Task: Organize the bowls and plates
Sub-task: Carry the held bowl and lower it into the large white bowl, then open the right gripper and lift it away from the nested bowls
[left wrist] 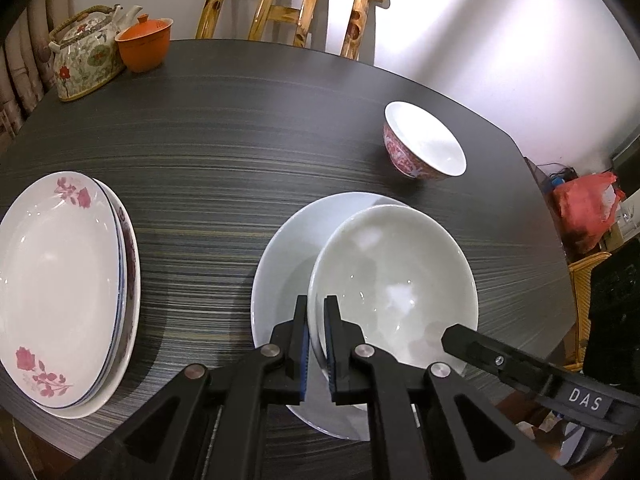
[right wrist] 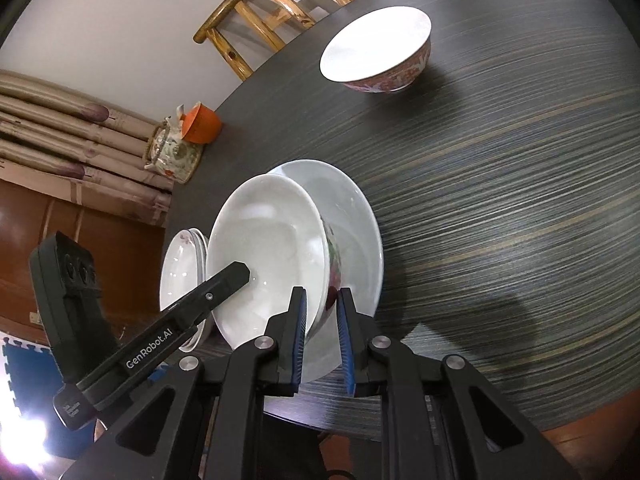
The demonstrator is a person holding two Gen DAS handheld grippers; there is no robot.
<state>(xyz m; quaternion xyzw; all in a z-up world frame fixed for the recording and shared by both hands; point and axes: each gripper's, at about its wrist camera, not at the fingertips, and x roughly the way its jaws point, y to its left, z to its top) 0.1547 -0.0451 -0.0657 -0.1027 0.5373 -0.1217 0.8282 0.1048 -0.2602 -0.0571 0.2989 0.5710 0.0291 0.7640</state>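
White bowl [left wrist: 394,280] sits inside a wider white bowl [left wrist: 280,264] on the dark bench [left wrist: 240,140]; left claw [left wrist: 316,344] and right claw [right wrist: 322,330] each pinch its near rim.

Left claw [left wrist: 316,312] and right claw [right wrist: 322,304] apparently clamped.

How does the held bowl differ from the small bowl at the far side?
The held bowl is wide and shallow; the small bowl is narrower and deeper. The held bowl tilts over a white plate, gripped at its rim; the small bowl stands alone, untouched, on the table. Both have white insides and are empty.
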